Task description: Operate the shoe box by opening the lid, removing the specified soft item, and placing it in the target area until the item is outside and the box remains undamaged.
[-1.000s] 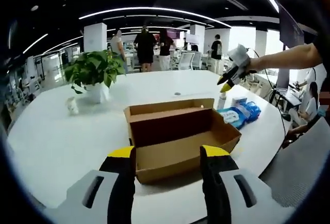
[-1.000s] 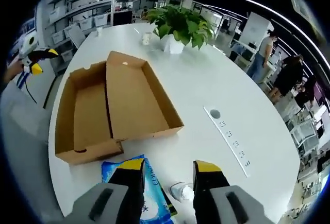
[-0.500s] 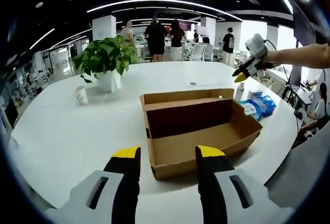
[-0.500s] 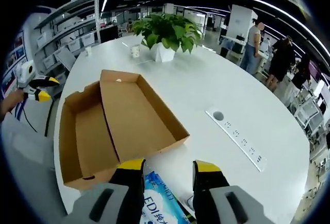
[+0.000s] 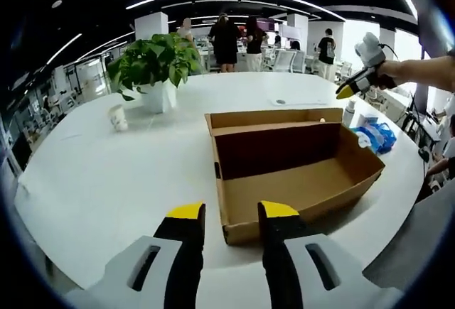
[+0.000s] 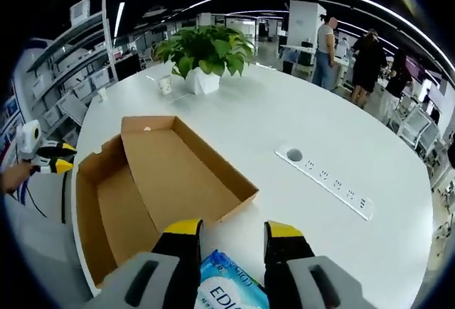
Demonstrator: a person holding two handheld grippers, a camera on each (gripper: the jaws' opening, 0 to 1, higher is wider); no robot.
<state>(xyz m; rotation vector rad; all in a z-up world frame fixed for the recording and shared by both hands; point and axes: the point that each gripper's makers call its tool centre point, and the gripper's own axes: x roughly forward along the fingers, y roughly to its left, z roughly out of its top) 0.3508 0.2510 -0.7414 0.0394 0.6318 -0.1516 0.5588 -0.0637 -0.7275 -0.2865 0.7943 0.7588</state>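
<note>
Shoe box (image 5: 295, 174) lies open and looks empty near the tabletop (image 5: 106, 181) edge. Blue wipes pack (image 6: 231, 288) already out, beside box. Left gripper (image 5: 224, 217) and right gripper (image 6: 231, 234): jaws spread, holding nothing. Task looks done; next, back away w/o bumping box.

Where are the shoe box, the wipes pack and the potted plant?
shoe box (image 5: 298, 188): left gripper view, bare inside floor of the open box.
wipes pack (image 6: 231, 288): right gripper view, blue wrapper between the jaws.
potted plant (image 6: 202, 50): right gripper view, green leaves above the white pot.
</note>
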